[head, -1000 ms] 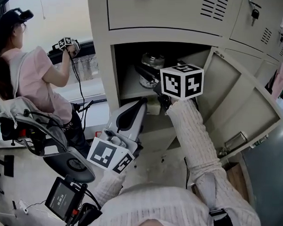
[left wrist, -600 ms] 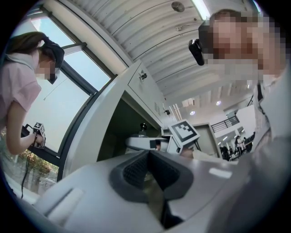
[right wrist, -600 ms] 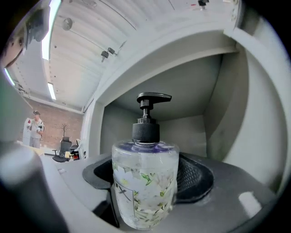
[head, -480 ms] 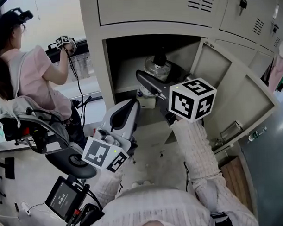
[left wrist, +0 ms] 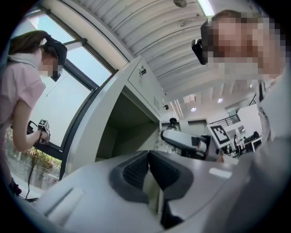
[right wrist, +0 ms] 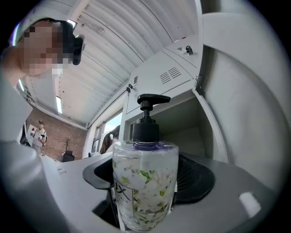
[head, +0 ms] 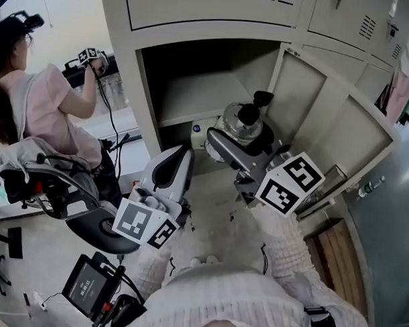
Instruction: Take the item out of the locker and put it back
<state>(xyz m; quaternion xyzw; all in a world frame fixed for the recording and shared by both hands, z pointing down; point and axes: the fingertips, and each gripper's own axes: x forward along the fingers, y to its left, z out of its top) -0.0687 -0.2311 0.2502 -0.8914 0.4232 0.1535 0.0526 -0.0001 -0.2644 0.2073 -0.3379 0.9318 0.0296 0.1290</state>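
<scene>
Gripping a clear pump bottle [head: 243,122] w/ the right claw [head: 244,143]: clamped on both sides of the lower body, black pump head on top. Held upright, long axis vert., off any support, just outside the open locker [head: 137,90] and in front of its mouth, roughly level w/ the inner shelf [head: 193,99].

Nothing in the left claw [left wrist: 148,169]: pressed together, parked low and to the left, near the locker's front edge but apart from the bottle. Door [head: 326,130] swung wide to the right, so no block on that side. Small white container [head: 199,131] just inside, under the shelf, to the bottle's left.

Judging by that: take-out half prob. done, put-back half due. Key relation: locker mouth straight ahead of the bottle, i.e. away from the body. Right claw already on it, so clearly the nearer one; left not needed. Likely a fwd push w/ bottle kept vert., then a flat set-down before letting go. Worth watching: pump head vs. shelf edge, and the white container if going low. Second person [head: 39,113] at far left, back turned, well apart.
</scene>
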